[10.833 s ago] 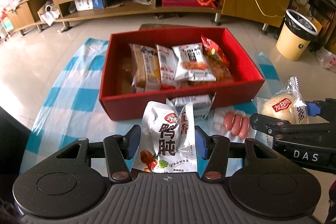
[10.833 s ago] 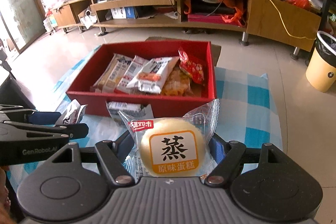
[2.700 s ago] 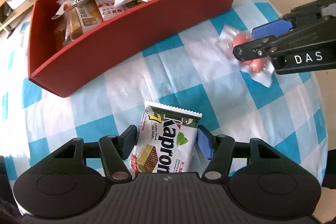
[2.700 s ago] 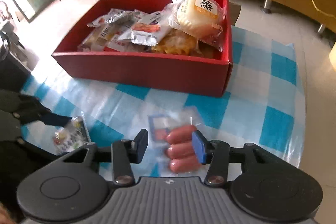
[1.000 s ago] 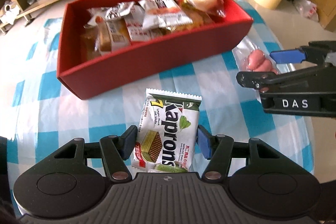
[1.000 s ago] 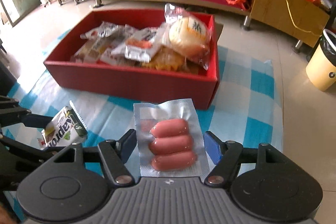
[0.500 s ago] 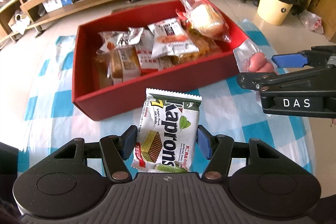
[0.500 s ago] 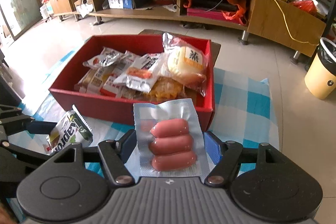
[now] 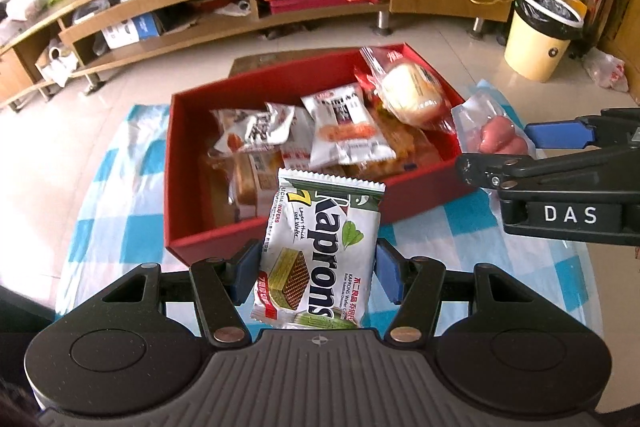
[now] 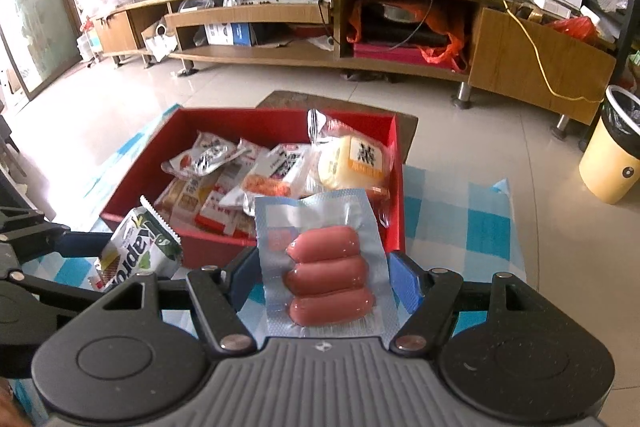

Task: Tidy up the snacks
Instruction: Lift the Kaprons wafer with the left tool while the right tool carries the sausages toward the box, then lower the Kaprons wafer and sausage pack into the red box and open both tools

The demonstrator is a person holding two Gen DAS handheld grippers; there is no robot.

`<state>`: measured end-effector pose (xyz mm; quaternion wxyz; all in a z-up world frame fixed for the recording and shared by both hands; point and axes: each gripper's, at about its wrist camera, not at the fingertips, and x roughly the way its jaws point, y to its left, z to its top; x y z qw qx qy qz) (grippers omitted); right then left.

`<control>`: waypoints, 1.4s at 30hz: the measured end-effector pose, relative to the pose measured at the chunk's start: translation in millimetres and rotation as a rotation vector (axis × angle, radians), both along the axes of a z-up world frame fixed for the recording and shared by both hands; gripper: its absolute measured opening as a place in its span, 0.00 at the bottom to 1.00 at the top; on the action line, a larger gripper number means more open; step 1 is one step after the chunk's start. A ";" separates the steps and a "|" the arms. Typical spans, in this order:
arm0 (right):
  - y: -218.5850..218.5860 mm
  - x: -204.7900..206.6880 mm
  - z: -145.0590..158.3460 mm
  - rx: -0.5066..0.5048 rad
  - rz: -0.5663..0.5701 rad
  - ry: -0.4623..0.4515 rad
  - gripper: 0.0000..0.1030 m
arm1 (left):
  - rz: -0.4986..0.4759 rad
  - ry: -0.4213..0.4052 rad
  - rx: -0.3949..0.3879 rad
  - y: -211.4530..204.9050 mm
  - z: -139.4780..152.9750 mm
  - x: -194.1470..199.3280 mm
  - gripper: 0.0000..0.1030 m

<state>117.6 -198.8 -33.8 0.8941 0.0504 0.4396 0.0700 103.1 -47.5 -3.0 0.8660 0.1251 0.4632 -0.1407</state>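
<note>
My left gripper (image 9: 316, 277) is shut on a white and green wafer packet (image 9: 320, 251), held up in front of the near wall of the red box (image 9: 176, 187). My right gripper (image 10: 322, 277) is shut on a clear vacuum pack of three sausages (image 10: 324, 267), raised near the box's right front corner. In the left wrist view the sausage pack (image 9: 494, 139) shows at the right between the right gripper's fingers. The red box (image 10: 396, 195) holds several snack packets and a wrapped steamed cake (image 10: 356, 163). In the right wrist view the wafer packet (image 10: 136, 247) shows at the lower left.
The box stands on a blue and white checked cloth (image 9: 120, 171) on a low table. Beyond lie a tiled floor, a long wooden TV cabinet (image 10: 328, 23) and a yellow waste bin (image 9: 538, 35) at the right.
Both grippers have risen with their packets and tilted up, so the box sits lower and nearer in both views and more of the room shows behind it.
</note>
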 end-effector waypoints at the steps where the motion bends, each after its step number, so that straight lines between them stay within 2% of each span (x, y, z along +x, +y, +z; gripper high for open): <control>1: -0.7 1.9 1.1 0.002 -0.003 -0.003 0.64 | 0.003 -0.006 0.000 -0.2 1.3 1.4 0.65; 16: 1.4 42.1 17.0 0.041 -0.042 -0.074 0.64 | 0.109 -0.084 -0.062 4.5 27.2 50.9 0.65; 21: 2.6 57.8 18.7 0.054 -0.055 -0.091 0.64 | 0.135 -0.115 -0.052 1.3 29.6 65.4 0.65; 42: -1.9 91.0 -3.3 0.048 -0.090 -0.031 0.65 | 0.181 -0.065 -0.029 -4.1 9.8 100.7 0.65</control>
